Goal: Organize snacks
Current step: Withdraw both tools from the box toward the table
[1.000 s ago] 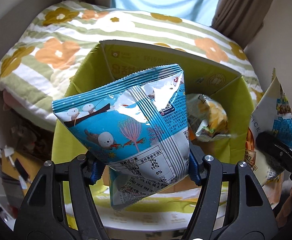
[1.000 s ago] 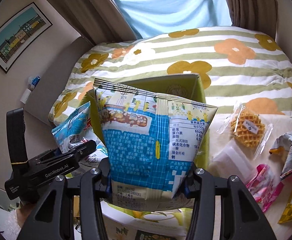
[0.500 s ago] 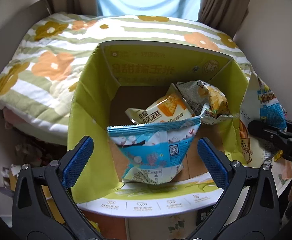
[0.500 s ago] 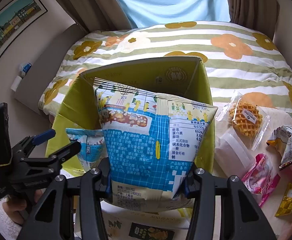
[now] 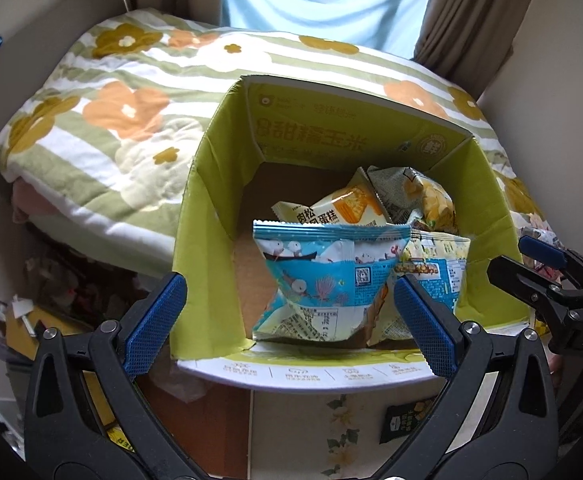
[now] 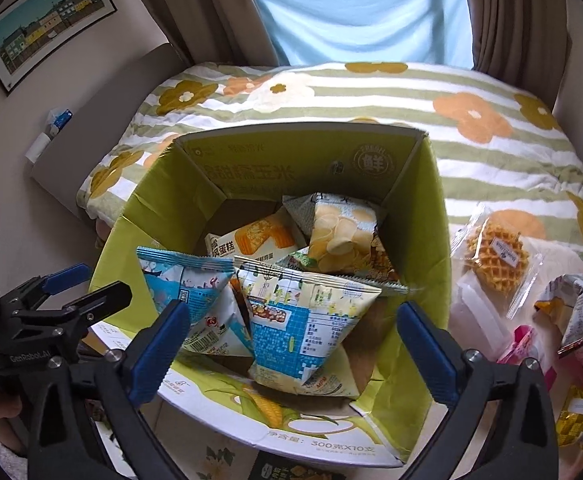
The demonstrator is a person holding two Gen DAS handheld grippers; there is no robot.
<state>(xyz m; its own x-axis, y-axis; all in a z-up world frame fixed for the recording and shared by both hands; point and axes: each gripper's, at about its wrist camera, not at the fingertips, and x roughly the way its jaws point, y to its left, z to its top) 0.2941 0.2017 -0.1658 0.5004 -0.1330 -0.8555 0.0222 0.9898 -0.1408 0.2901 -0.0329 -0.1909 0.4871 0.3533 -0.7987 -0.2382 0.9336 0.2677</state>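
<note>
Open-topped green cardboard box [image 6: 419, 264] with glossy printed flaps sits at the edge of a bed with a quilted striped floral cover [image 6: 371, 92]. Inside the box, crinkly foil-film snack bags stand upright: a shiny light-blue bag with cartoon birds [image 5: 323, 276] at the near left, and beside it, touching, a white-and-blue grid-print bag [image 6: 303, 332]. Behind them are an orange-and-white cake pack [image 6: 251, 240] and a grey chip bag [image 6: 343, 228].

Left gripper [image 5: 287, 320], black frame with blue ribbed pads, is spread wide and empty above the box's near rim. Right gripper [image 6: 291, 348], same build, has jaws opening, nothing pinched; the grid-print bag lies free in the box.

On the bed right of the box: a clear-wrapped round waffle [image 6: 495, 256], a pink wrapper [image 6: 523, 344], a yellow checkered pack [image 6: 579, 412].
</note>
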